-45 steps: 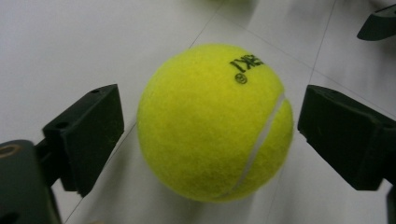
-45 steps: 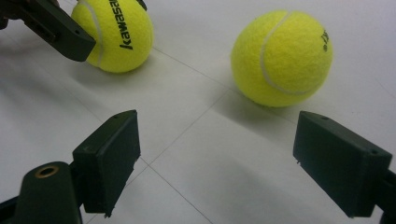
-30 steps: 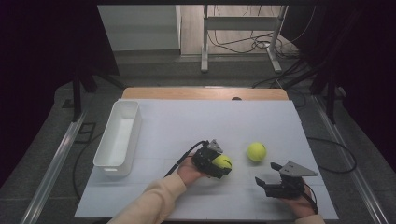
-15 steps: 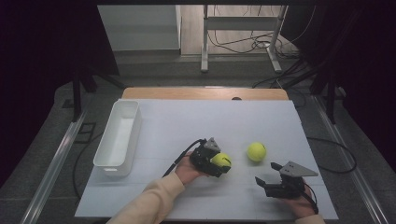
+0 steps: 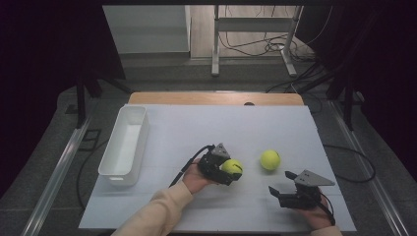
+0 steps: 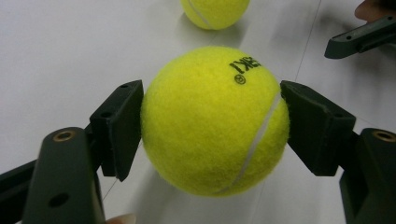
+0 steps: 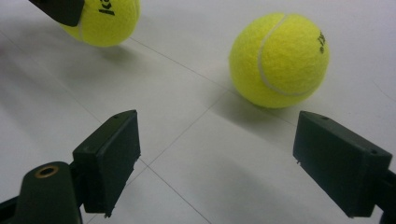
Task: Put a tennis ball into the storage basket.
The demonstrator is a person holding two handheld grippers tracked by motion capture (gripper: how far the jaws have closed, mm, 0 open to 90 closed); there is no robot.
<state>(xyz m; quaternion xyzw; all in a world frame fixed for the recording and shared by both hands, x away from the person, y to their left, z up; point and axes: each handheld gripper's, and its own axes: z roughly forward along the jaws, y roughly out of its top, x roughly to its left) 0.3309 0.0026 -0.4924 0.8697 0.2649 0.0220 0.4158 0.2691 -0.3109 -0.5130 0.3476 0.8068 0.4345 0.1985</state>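
My left gripper is shut on a yellow tennis ball near the middle of the white table. In the left gripper view the ball sits squeezed between both black pads, with a shadow on the table beneath it. A second tennis ball rests on the table to its right, also seen as the far ball. My right gripper stands open near the front edge. Its jaws point at the loose ball, which lies a short way beyond them. The held ball shows at the upper left.
A long white bin stands at the table's left side, with nothing seen inside. The table's far edge is a wooden strip. A black cable trails from the left gripper. The right gripper's jaw shows at the upper right.
The left gripper and its ball have shifted very slightly to the left. The right gripper and the loose ball have stayed put.
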